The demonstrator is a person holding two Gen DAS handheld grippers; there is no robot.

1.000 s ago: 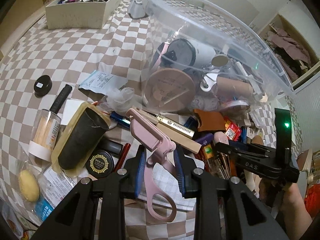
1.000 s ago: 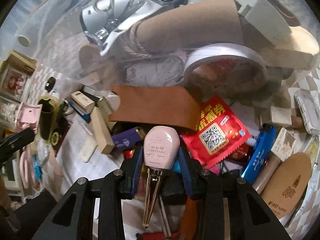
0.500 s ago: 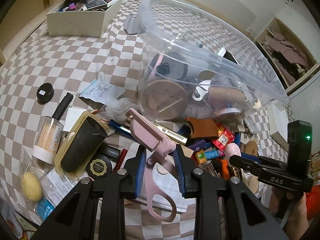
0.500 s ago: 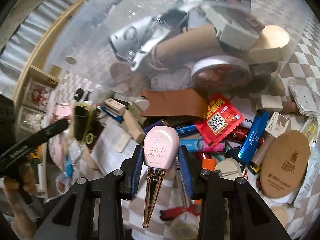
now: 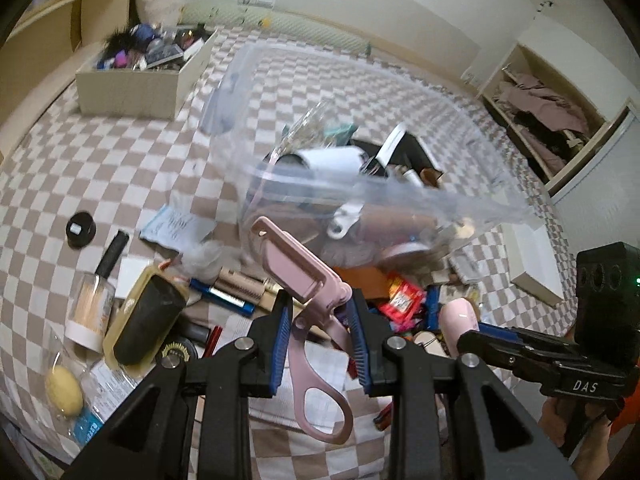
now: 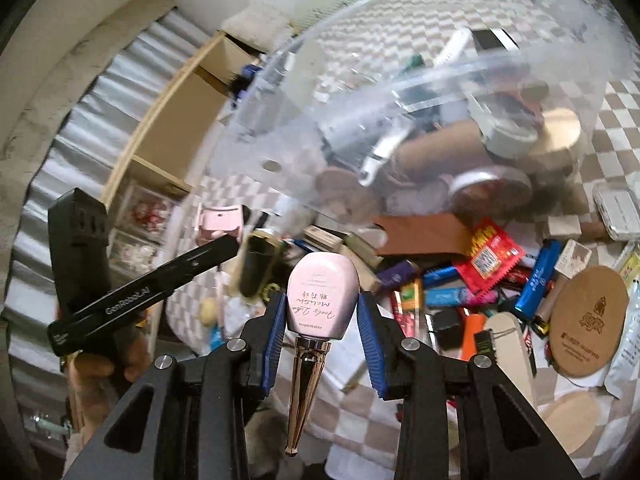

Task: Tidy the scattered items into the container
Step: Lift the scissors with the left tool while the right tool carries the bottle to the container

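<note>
My left gripper point(image 5: 320, 312) is shut on a pink hinged tool point(image 5: 298, 264) with a loop handle, held above the clutter. My right gripper point(image 6: 322, 308) is shut on a pink bottle point(image 6: 322, 300) with a pointed gold cap hanging below the pads. The clear plastic container point(image 5: 400, 200) lies just beyond both grippers, half full of rolls, tape and small items; in the right wrist view the container point(image 6: 400, 92) fills the upper frame. In the left wrist view the right gripper point(image 5: 516, 344) and its pink bottle point(image 5: 460, 316) show at lower right.
Scattered items cover the checkered cloth point(image 5: 100, 168) below: a black cylinder in a yellow case point(image 5: 146, 320), a red packet point(image 6: 490, 254), blue lighters point(image 6: 538, 280), a round cork coaster point(image 6: 586, 328). A cardboard box point(image 5: 132, 84) of items stands far left. A hand point(image 6: 100, 364) holds the left gripper.
Both grippers rose with their pink items still held. The views tilted up, so the container's rim and inside now show and the clutter sits lower and smaller.
</note>
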